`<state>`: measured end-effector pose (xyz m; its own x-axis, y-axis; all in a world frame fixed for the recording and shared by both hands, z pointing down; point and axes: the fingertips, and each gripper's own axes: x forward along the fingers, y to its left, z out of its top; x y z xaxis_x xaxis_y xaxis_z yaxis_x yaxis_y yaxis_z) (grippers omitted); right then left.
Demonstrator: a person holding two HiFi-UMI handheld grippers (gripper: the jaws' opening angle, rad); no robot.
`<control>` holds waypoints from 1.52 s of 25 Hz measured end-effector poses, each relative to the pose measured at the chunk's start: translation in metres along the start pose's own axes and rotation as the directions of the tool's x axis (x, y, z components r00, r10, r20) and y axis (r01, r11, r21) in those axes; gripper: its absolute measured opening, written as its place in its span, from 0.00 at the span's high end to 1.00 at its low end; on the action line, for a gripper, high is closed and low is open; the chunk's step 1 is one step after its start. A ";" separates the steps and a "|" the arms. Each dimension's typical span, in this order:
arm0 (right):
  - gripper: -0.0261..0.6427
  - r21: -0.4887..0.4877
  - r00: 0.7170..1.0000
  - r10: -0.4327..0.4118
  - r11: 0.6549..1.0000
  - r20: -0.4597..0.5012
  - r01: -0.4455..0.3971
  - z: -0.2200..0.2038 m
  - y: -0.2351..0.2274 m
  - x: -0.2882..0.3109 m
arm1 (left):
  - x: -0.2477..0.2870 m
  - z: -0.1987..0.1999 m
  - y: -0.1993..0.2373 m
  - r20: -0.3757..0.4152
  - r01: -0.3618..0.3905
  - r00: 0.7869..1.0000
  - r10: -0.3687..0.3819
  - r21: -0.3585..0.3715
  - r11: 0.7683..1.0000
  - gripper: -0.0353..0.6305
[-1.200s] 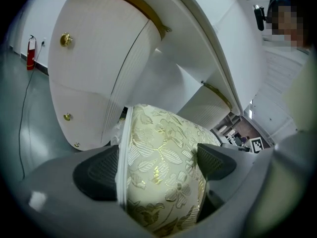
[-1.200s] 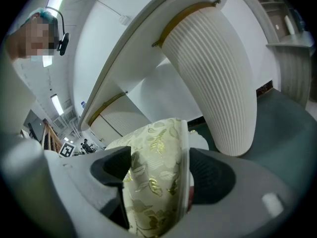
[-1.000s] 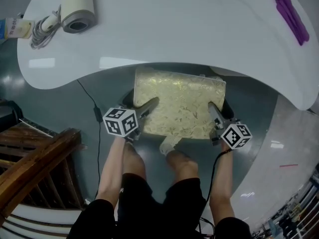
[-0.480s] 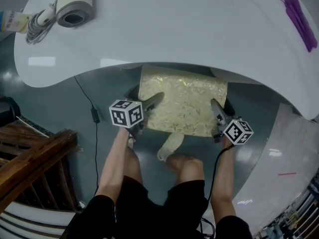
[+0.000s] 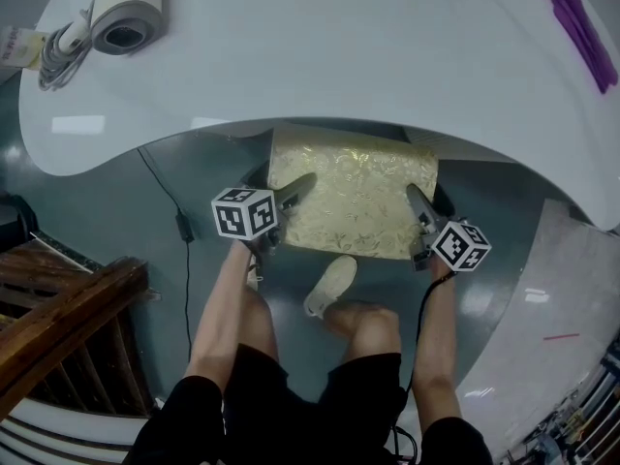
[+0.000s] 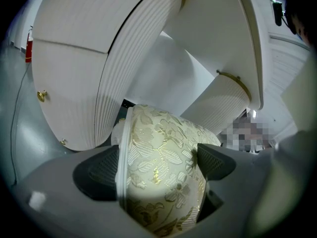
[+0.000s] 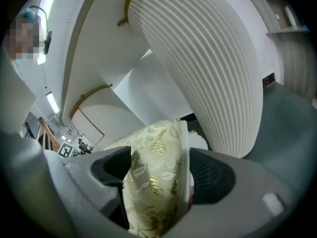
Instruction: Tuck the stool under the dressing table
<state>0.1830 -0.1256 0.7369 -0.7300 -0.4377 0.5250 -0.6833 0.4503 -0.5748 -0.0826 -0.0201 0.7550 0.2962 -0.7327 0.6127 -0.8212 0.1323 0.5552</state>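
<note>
We are clamping the left gripper (image 5: pixel 295 190) and the right gripper (image 5: pixel 417 206) on opposite side edges of the stool (image 5: pixel 354 201), which is partly under the dressing table (image 5: pixel 339 56). Its padded seat is probably yielding, so the firm rims look like the best hold.

The right tool (image 7: pixel 161 173) clamps the floral-patterned stool (image 7: pixel 150 202).

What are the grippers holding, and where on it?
Both clamp the gold floral-upholstered stool: left gripper on its left edge, right gripper on its right edge.
</note>
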 end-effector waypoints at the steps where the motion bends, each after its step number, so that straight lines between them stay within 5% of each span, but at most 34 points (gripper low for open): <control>1: 0.42 0.001 1.000 -0.002 1.000 -0.003 0.002 -0.001 -0.002 0.001 | 0.002 -0.001 0.000 -0.002 0.000 1.000 0.000 -0.001 1.000 0.18; 20: 0.42 0.034 0.998 -0.054 0.998 -0.032 0.055 -0.004 -0.011 0.016 | 0.014 0.005 0.012 -0.011 -0.027 1.000 0.027 0.013 1.000 0.18; 38: 0.45 -0.058 0.993 -0.120 0.991 0.021 0.121 0.038 0.078 -0.054 | -0.075 0.051 -0.056 -0.002 -0.027 1.000 0.028 0.165 0.986 0.47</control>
<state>0.1696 -0.0960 0.6396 -0.6421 -0.5045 0.5772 -0.7665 0.4379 -0.4698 -0.0836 -0.0070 0.6493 0.2743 -0.7273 0.6292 -0.8981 0.0401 0.4379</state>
